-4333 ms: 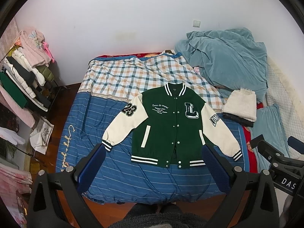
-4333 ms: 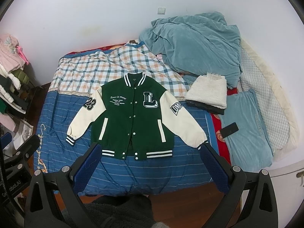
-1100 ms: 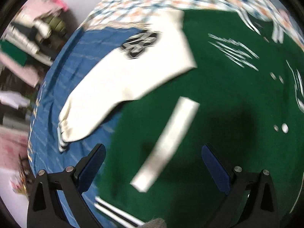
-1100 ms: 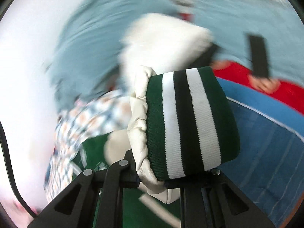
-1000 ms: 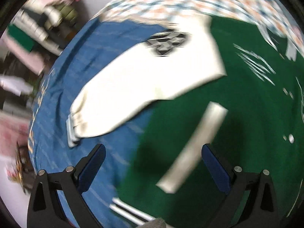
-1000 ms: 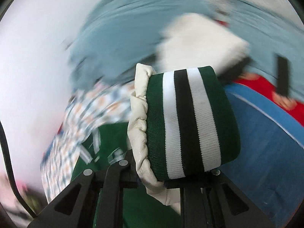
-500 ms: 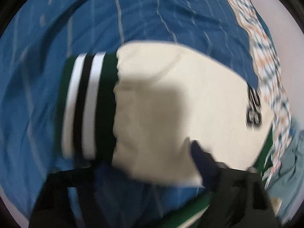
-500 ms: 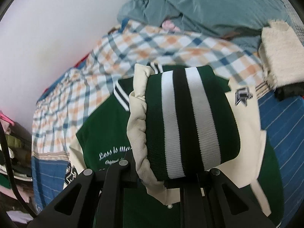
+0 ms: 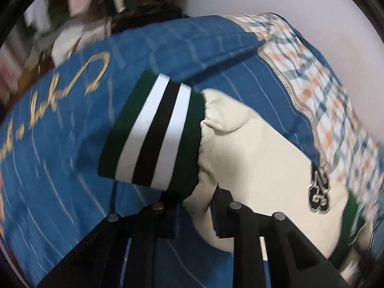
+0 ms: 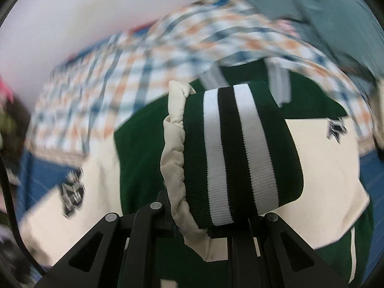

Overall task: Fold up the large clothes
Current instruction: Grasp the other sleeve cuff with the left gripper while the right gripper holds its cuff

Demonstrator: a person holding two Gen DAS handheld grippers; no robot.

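Note:
A green varsity jacket (image 10: 141,158) with cream sleeves lies on the bed. My left gripper (image 9: 192,206) is shut on the striped cuff (image 9: 153,134) of the sleeve with the "23" patch (image 9: 319,192), holding it above the blue sheet. My right gripper (image 10: 206,220) is shut on the other striped cuff (image 10: 240,153), held up over the jacket's green chest. That cream sleeve (image 10: 319,172) trails to the right. The fingertips of both grippers are hidden by fabric.
A blue striped sheet (image 9: 60,156) with gold lettering covers the near bed, and a plaid sheet (image 10: 144,48) covers the far part. A teal blanket (image 10: 324,4) is heaped at the far right. A blurred clothes rack (image 9: 79,0) stands beyond the bed's left edge.
My left gripper has closed on the left sleeve cuff and lifted it off the sheet. My right gripper has carried its cuff further left over the jacket's chest.

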